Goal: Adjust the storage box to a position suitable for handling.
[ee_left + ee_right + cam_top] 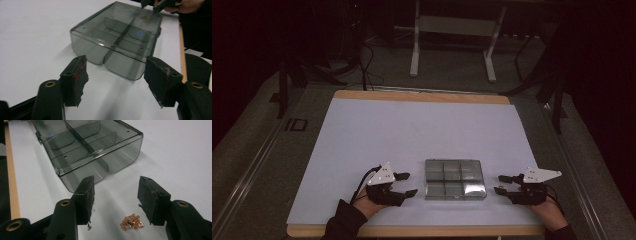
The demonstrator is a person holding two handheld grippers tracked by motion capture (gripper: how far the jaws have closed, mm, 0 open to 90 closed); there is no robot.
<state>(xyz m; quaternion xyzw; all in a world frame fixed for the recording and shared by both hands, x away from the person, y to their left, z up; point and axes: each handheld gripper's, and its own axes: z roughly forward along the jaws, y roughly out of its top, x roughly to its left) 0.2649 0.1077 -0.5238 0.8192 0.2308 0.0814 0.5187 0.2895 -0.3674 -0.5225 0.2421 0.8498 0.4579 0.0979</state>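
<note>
A shallow, smoke-grey transparent plastic organiser box, rectangular with internal dividers forming compartments and its clear lid closed, lies flat on the pale lilac-white tabletop near the person's edge, between the two grippers. The left gripper, held in the person's left hand, sits just beside the box's left side; its jaws stand wide apart and hold nothing. In the left gripper view the box lies just ahead of the spread jaws, apart from them, and the other hand's gripper shows at the far corner of the box. The right gripper, held in the right hand, sits near the box's right side, with its jaws likewise wide apart and empty. In the right gripper view the box lies ahead and to the left, and a small heap of fine copper-coloured metal bits rests on the tabletop between the open jaws, touching neither. A light wooden border frames the tabletop.
</note>
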